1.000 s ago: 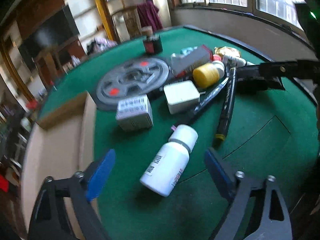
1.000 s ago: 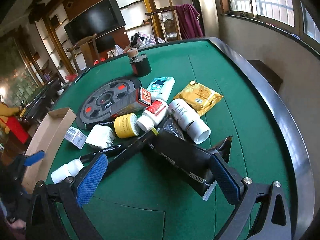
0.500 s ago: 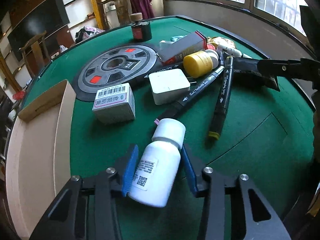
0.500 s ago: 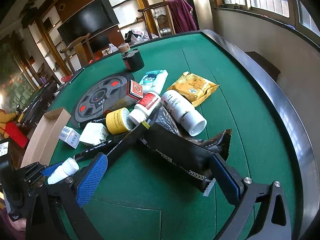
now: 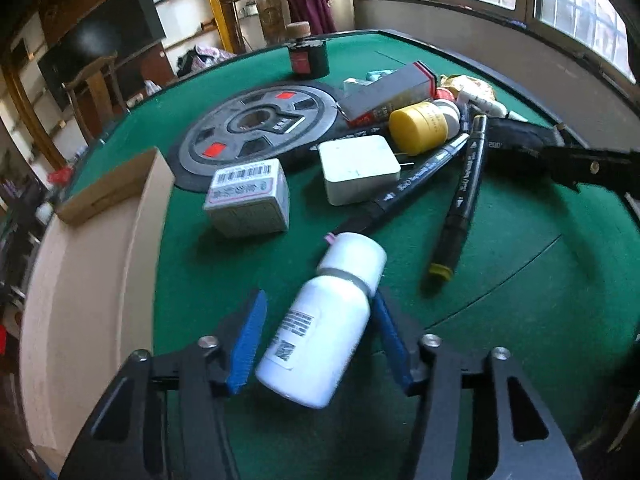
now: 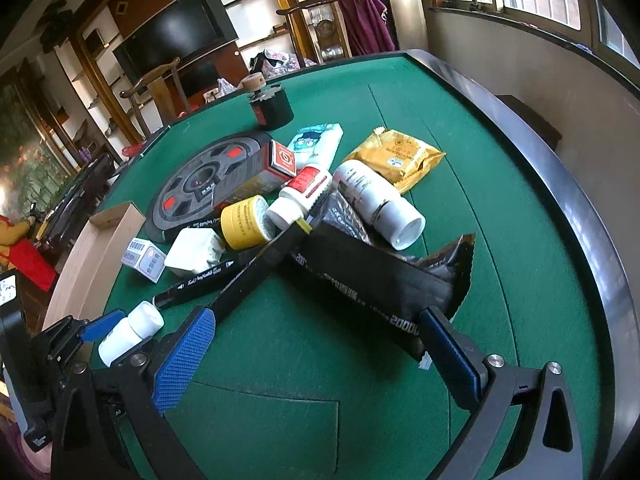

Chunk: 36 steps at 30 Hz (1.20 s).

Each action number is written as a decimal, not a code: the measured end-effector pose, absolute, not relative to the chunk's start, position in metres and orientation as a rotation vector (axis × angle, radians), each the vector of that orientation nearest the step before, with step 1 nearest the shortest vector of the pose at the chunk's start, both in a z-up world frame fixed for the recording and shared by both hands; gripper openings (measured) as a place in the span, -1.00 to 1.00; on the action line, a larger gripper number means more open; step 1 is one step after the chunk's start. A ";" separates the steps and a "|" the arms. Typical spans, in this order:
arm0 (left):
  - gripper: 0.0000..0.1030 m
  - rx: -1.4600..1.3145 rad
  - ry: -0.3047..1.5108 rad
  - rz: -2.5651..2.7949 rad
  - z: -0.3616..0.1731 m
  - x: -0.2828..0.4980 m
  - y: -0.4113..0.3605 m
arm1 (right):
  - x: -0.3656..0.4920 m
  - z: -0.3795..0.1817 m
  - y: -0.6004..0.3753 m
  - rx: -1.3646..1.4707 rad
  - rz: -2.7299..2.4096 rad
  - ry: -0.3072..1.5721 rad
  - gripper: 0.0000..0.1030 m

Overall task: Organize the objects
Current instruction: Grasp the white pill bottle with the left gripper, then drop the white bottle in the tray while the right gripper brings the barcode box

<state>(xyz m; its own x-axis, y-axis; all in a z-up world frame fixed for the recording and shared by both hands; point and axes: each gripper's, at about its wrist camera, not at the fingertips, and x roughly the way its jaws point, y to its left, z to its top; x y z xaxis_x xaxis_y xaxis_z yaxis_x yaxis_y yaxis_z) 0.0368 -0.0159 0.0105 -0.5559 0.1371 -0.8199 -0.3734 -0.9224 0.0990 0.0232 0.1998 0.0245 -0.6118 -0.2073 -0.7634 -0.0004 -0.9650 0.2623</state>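
Two blue pads of the left gripper [image 5: 318, 296] have just been easing apart, with the white bottle [image 5: 320, 328] loose between them. A cardboard box [image 5: 92, 280] sits at nine o'clock, a barcoded carton [image 5: 248, 200] at eleven and black markers [image 5: 460, 200] at one. The right gripper [image 6: 316, 316] gapes empty above the black pouch [image 6: 380, 276].

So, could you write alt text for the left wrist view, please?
A white bottle lies between the blue pads of the left gripper on a green table. Beyond it lie two black markers, small boxes and a cardboard tray.
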 end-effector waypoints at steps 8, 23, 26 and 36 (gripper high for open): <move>-0.35 -1.274 0.365 2.518 0.010 0.042 -0.014 | 0.027 0.022 0.192 1.347 -2.690 -0.343 1.00; 0.09 -1.314 0.284 2.559 0.009 0.038 -0.027 | 0.030 0.016 0.174 1.394 -2.655 -0.313 1.00; 0.53 -1.355 0.245 2.584 0.007 0.034 -0.035 | 0.031 0.010 0.171 1.420 -2.634 -0.321 1.00; 0.58 -1.371 0.173 2.524 0.005 0.034 -0.041 | 0.036 0.007 0.167 1.455 -2.627 -0.287 1.00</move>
